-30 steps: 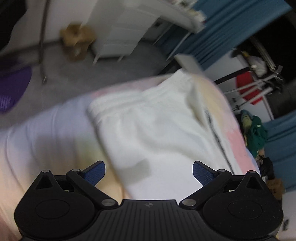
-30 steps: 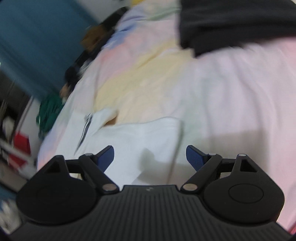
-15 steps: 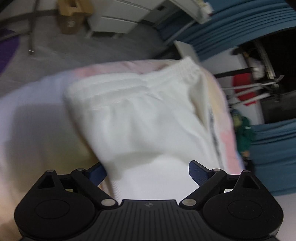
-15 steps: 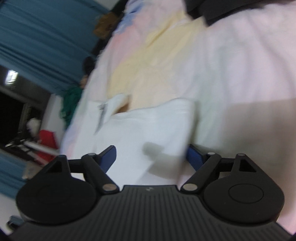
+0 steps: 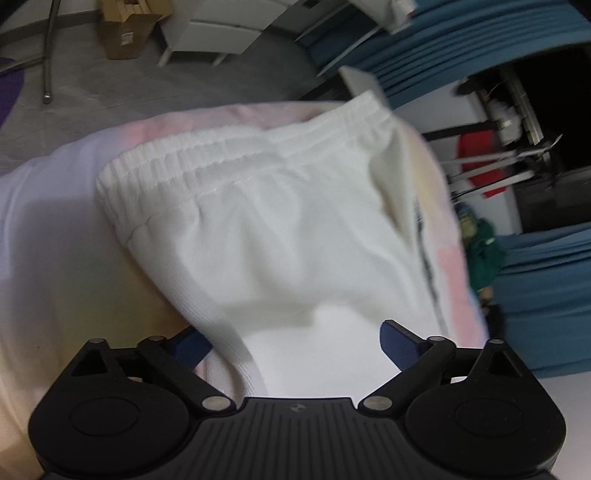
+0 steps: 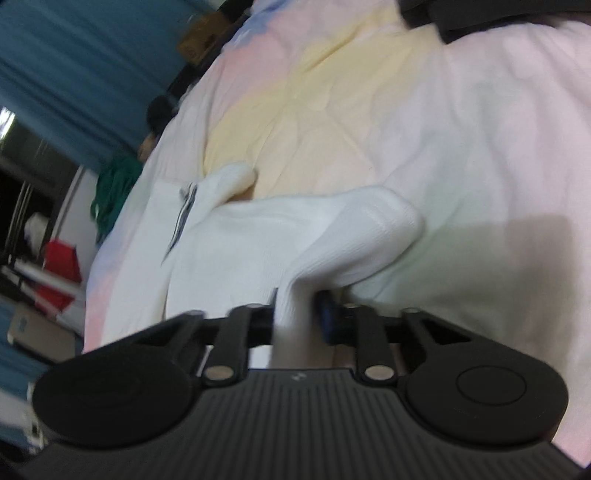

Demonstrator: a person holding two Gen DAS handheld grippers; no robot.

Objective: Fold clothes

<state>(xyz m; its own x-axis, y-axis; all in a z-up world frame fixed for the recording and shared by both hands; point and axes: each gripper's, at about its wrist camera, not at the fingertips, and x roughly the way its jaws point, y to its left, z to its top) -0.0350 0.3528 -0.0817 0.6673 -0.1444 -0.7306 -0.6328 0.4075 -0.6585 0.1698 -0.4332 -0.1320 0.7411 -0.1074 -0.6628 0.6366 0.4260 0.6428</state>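
Closest in the right wrist view, the right gripper [image 6: 297, 314] has its jaws closing, the blue pads pinching a bunched fold of the white garment [image 6: 280, 236] between them, so the cloth rises in a ridge straight from the fingertips. In the left wrist view the left gripper [image 5: 291, 343] stands wide, its blue fingers [image 5: 399, 345] spread to either side of the same garment's near edge; the left pad is partly hidden under the cloth and neither pad presses on it. The garment, white with a ribbed elastic waistband [image 5: 240, 147] at its far end and a dark stripe down one side, lies spread on a pastel bedspread [image 6: 424, 129] of pink, yellow and pale lilac patches. Beyond it on the bedspread, at the top of the right view, lies a dark cloth [image 6: 498, 18]. Farther off in the left view are a grey floor, a cardboard box [image 5: 125, 29], white drawers [image 5: 221, 26] and blue curtains [image 5: 443, 48]
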